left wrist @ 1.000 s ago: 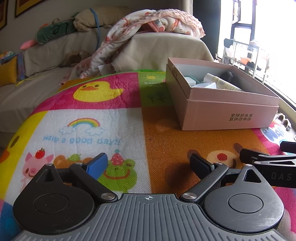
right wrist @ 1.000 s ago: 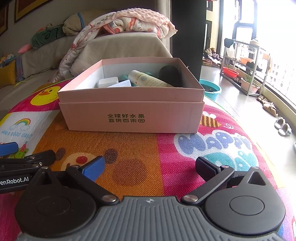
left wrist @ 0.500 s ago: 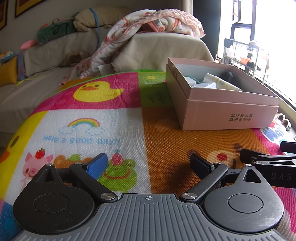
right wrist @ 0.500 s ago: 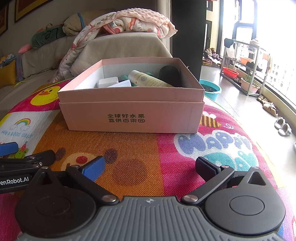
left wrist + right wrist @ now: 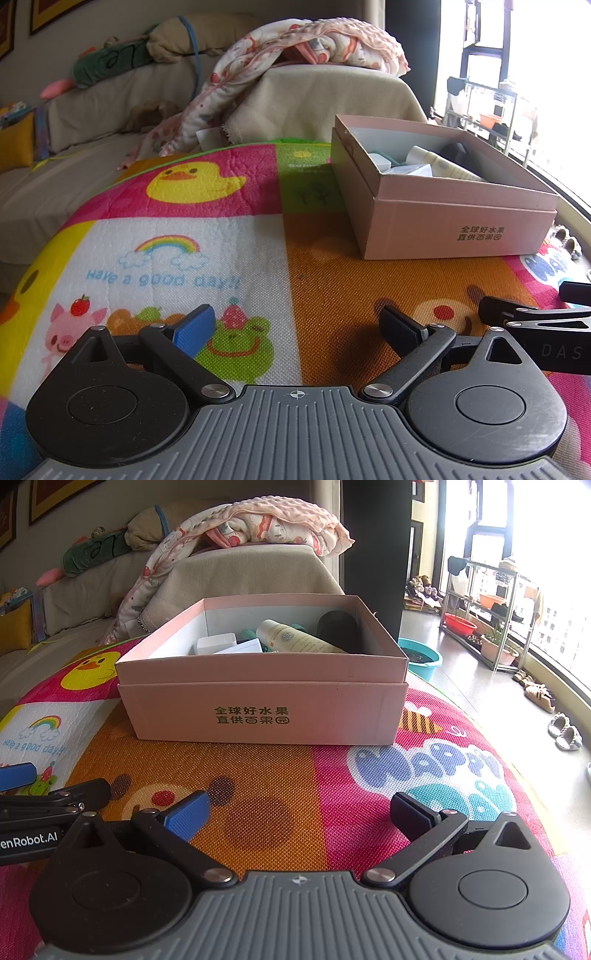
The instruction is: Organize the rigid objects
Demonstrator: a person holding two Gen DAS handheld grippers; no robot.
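Left tool (image 5: 297, 326) spread empty, cream bottle (image 5: 295, 638) lying diagonally in pink box (image 5: 262, 709)

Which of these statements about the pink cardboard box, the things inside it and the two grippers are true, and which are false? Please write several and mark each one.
1. The pink cardboard box stands open, with no lid on top. True.
2. The cream plastic bottle stands upright on the colourful play mat beside the box. False: it lies tilted inside the box.
3. The left gripper is shut on a small white box. False: its jaws are open and hold nothing; the small white box is inside the pink box.
4. The right gripper is open and empty. True.
5. A dark rounded object sits in the box's far right corner. True.
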